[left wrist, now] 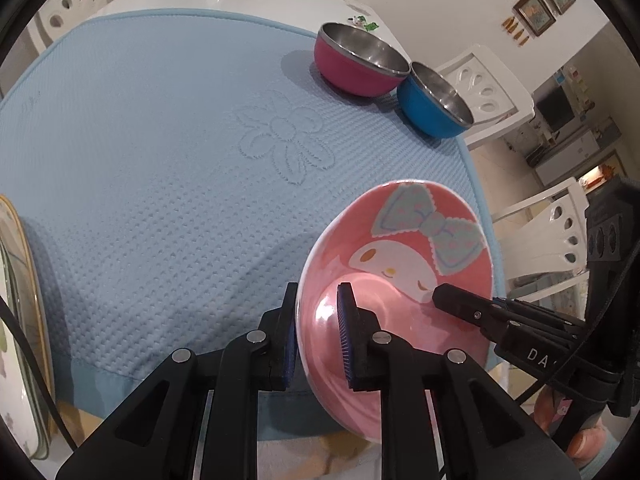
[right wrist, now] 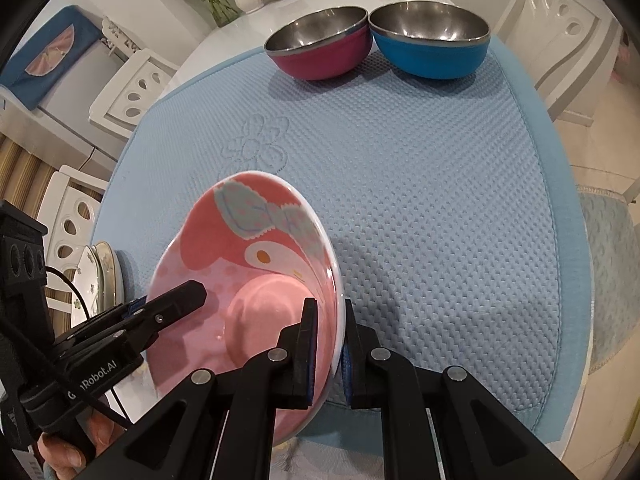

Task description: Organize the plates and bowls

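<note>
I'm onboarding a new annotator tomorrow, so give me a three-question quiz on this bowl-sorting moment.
1. True or false: the pink ceramic cartoon-print bowl rests flat on the light blue waffle-textured mat.
2. How many grippers clamp its rim? A) none B) one C) two
3. Fill in: the magenta steel-lined bowl sits beside a ____ steel-lined bowl at the mat's far end.

Key:
1. False. It is held up, tilted.
2. C. The left gripper and right gripper each have one of their jaws inside the rim and one outside.
3. Blue.
</note>
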